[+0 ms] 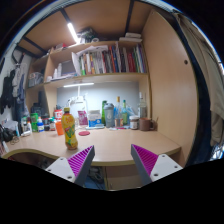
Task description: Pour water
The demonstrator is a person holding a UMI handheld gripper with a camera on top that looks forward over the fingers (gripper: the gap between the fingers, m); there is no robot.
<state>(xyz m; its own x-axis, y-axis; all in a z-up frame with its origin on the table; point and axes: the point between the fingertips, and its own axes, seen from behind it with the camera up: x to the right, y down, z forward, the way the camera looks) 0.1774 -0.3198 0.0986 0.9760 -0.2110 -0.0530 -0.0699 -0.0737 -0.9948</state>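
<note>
The wide pale wooden desk (110, 145) spreads ahead of me, cluttered along the back wall. At 11 o'clock stands the orange plastic bottle (69, 126), well beyond my 2 spread, empty fingers (113, 162). Reaching carelessly, I risk toppling it against neighbouring bottles.

One orange bottle (69, 126) stands on the surface (110, 146), two shelves (100, 77) of books hang above, one strip light (72, 31) glows overhead; the smaller bottles behind are too crowded to count.

Light wooden desk (105, 145), orange bottle (69, 127), cluttered bottles (118, 113) behind
</note>
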